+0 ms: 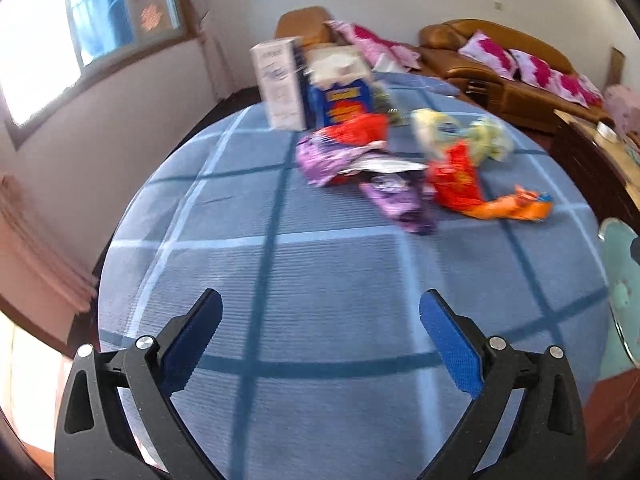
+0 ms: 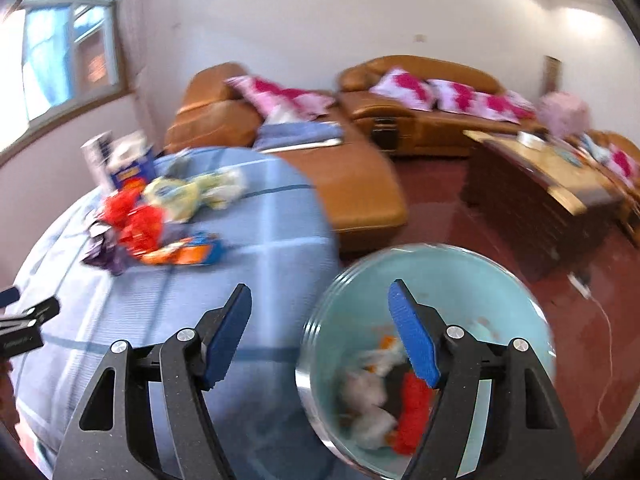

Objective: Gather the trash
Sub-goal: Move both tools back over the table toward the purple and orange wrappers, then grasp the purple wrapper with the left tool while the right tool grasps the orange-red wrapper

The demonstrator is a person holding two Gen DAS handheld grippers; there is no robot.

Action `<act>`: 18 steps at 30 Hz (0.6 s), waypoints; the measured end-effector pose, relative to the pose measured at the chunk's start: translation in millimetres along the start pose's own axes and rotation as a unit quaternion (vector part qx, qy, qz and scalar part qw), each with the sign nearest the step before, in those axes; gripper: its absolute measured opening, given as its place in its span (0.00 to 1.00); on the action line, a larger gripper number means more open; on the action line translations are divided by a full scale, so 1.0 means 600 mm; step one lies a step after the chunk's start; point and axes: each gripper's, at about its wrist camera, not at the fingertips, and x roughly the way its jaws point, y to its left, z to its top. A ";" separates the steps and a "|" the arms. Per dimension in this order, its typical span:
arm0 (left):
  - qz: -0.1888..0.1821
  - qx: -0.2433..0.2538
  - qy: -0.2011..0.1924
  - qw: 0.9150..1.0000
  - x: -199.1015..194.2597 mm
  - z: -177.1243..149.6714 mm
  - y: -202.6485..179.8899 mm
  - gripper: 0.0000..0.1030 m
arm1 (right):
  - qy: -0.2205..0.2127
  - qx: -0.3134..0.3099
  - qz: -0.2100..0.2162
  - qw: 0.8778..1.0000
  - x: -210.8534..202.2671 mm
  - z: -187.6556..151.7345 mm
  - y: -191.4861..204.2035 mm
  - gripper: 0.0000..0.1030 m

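Your left gripper (image 1: 320, 308) gapes wide and empty over the blue cloth (image 1: 320, 264); wrappers (image 1: 400, 168) lie ahead by boxes (image 1: 280, 84). Your right gripper (image 2: 320, 300), open and empty, straddles the bin's (image 2: 460, 272) rim.

A home living room: tan leather sofas (image 2: 420, 120) with pink-and-white cushions (image 2: 404, 88) line a white wall, a wooden coffee table (image 2: 540, 176) stands on red flooring, beside a window (image 2: 68, 52).
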 end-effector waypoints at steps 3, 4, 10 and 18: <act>0.003 -0.020 0.007 1.000 0.015 0.006 0.032 0.94 | 0.020 -0.045 0.043 0.998 0.034 0.024 0.053 0.66; 0.005 -0.024 0.008 1.000 0.018 0.007 0.041 0.94 | 0.027 -0.059 0.051 0.997 0.045 0.030 0.068 0.65; 0.009 -0.043 0.012 0.999 0.032 0.022 0.083 0.94 | 0.040 -0.161 0.090 0.982 0.102 0.063 0.167 0.63; 0.003 -0.055 0.008 0.998 0.039 0.043 0.107 0.94 | 0.113 -0.279 0.124 0.945 0.192 0.070 0.230 0.59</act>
